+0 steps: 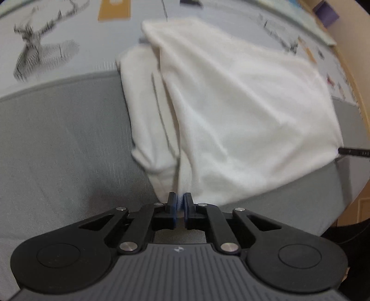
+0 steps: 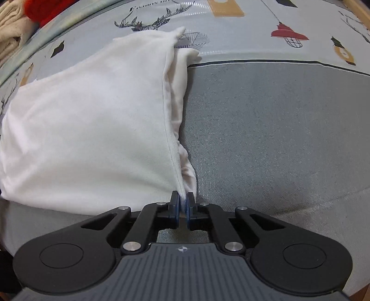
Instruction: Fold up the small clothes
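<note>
A white garment [image 1: 231,111] lies folded on a grey mat [image 1: 57,143], its far end over the patterned cloth beyond. My left gripper [image 1: 180,201] is shut on the garment's near left corner, white fabric pinched between its blue pads. In the right wrist view the same white garment [image 2: 92,127] spreads to the left, and my right gripper [image 2: 182,201] is shut on its near right corner, where the seamed edge runs down into the pads. Both grippers point steeply down at the mat. A tip of the right gripper [image 1: 353,151] shows at the far right of the left wrist view.
The grey mat [image 2: 266,139] lies on a pale tablecloth [image 2: 242,34] printed with deer and lanterns. Beige and red clothes [image 2: 20,20] are piled at the far left. A wooden edge [image 1: 351,76] and a purple box [image 1: 327,12] sit at the far right.
</note>
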